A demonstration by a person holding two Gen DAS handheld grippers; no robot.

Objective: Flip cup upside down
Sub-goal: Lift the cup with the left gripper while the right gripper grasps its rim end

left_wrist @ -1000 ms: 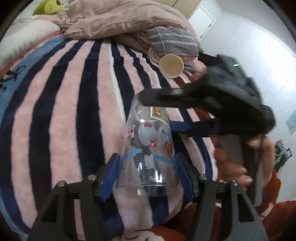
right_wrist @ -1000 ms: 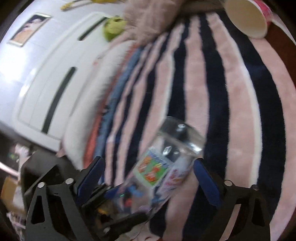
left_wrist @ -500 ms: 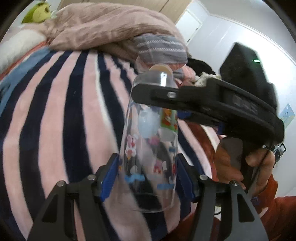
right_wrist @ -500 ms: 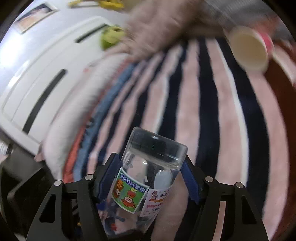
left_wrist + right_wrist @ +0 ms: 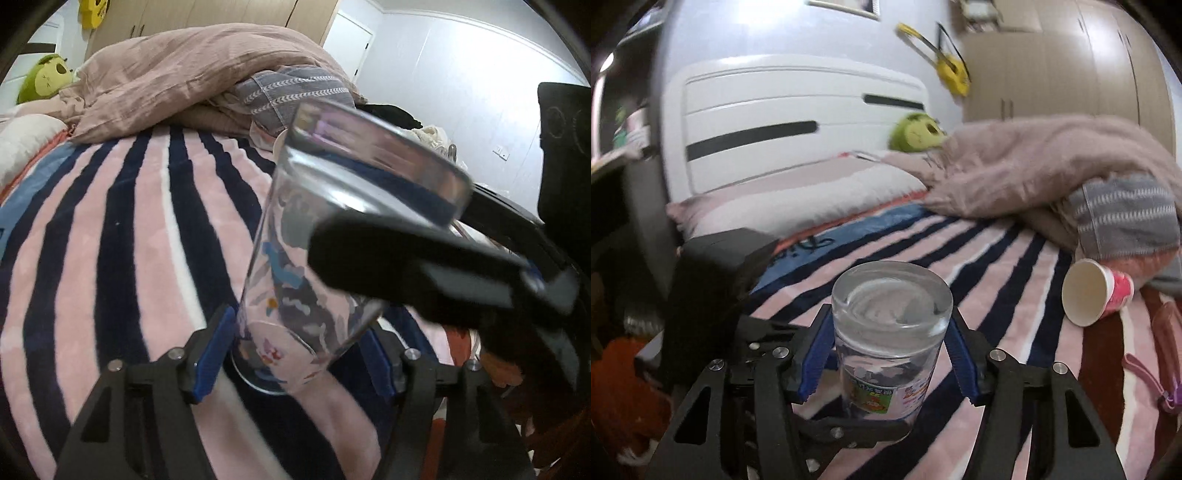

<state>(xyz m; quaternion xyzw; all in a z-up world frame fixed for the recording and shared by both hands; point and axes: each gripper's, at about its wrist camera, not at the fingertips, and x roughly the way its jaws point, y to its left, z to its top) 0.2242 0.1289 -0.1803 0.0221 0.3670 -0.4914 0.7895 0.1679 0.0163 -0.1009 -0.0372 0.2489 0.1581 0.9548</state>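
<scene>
You are clamping the clear printed glass cup (image 5: 892, 332), base up, with both the right gripper (image 5: 886, 354) and left gripper (image 5: 301, 354); releasing either unevenly risks tipping it onto the soft striped blanket (image 5: 122, 236).

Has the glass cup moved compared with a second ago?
Yes. The glass cup has swung from lying tilted toward the striped blanket to standing with its thick base up.

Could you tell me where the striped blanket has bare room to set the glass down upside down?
The striped blanket lies bare between the glass cup and the pink duvet, and leftward toward the pillow. It is crowded to the right, where the paper cup lies beside the grey striped cloth.
</scene>
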